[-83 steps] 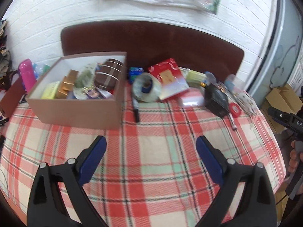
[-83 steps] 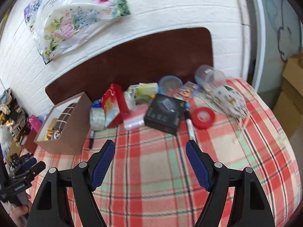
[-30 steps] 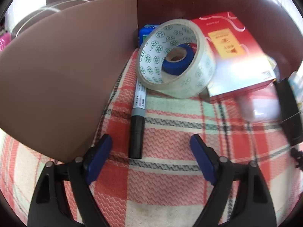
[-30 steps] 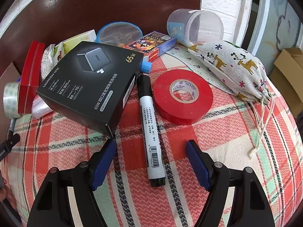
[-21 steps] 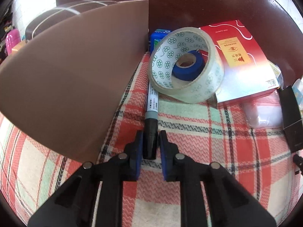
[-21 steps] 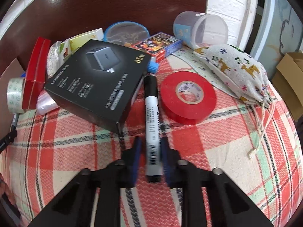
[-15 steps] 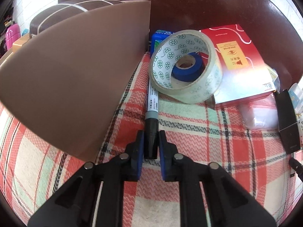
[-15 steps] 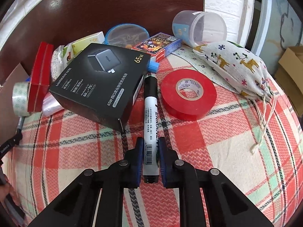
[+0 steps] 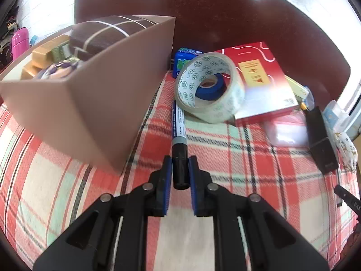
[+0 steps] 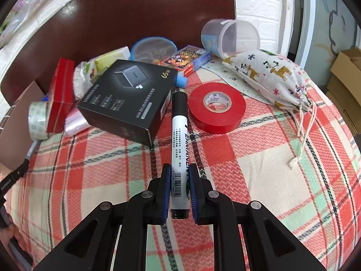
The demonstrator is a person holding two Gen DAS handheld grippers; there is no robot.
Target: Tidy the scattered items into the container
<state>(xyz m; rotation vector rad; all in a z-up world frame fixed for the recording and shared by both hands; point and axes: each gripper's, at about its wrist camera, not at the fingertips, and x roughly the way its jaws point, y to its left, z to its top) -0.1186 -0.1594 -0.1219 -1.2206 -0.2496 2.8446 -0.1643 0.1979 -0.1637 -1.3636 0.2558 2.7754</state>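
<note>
My left gripper (image 9: 179, 171) is shut on the black cap end of a grey marker (image 9: 178, 131) that points away toward a clear tape roll (image 9: 209, 92). The brown cardboard box (image 9: 94, 94) stands just left of it, holding several items. My right gripper (image 10: 179, 180) is shut on the lower end of a white permanent marker (image 10: 179, 140), its black cap pointing away between a black charger box (image 10: 128, 103) and a red tape roll (image 10: 216, 107). Both markers are held a little above the plaid tablecloth.
A red gift box (image 9: 259, 79), a blue pack (image 9: 185, 58) and a plastic bag (image 9: 286, 131) lie behind the clear tape. A reindeer-print pouch (image 10: 268, 76), a clear tub (image 10: 230, 36), a card pack (image 10: 187, 59) and a blue-rimmed lid (image 10: 153, 47) lie at the back.
Both grippers came in from farther back, closed on their markers, and have lifted them slightly. The left view has risen, and the box's inside shows again.
</note>
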